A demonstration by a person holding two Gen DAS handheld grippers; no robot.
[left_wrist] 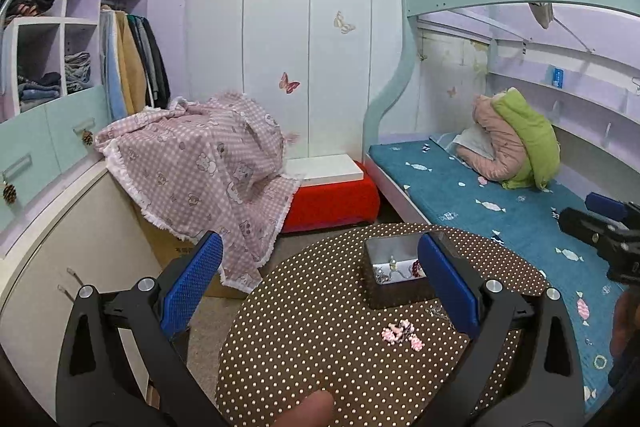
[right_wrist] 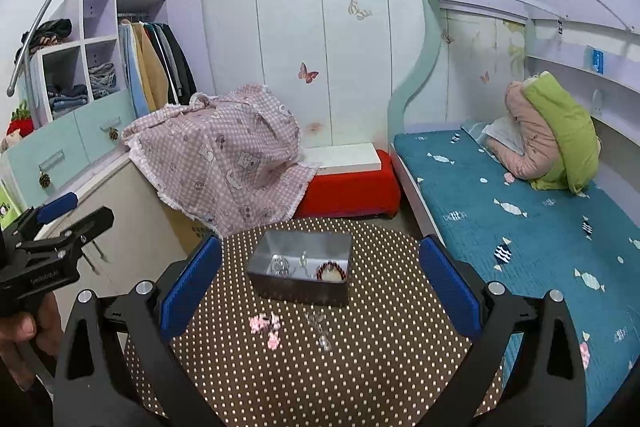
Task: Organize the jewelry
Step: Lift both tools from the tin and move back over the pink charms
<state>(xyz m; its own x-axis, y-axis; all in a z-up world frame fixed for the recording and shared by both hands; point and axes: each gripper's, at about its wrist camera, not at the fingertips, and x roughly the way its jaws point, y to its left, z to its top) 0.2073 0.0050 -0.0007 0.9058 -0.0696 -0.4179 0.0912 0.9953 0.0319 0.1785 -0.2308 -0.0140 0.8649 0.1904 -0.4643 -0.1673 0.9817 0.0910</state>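
Jewelry is split between two spots on my round, brown polka-dot table [right_wrist: 360, 367]: a silvery chain, small metal pieces and a dark red bead bracelet [right_wrist: 330, 269] lie inside the rectangular metal tin [right_wrist: 300, 291], while a pink-and-white beaded piece [right_wrist: 267, 327] and a small clear, glittery piece [right_wrist: 320, 331] lie loose on the cloth just in front of it. My left gripper [left_wrist: 320, 287] hangs above the table with its jaws spread wide, holding nothing; its blue pads [left_wrist: 192, 283] are ribbed and rubbery on matte black arms. My right gripper [right_wrist: 320, 287] is likewise spread wide and empty, framing the tin. The tin's inner walls are dull, brushed and smooth.
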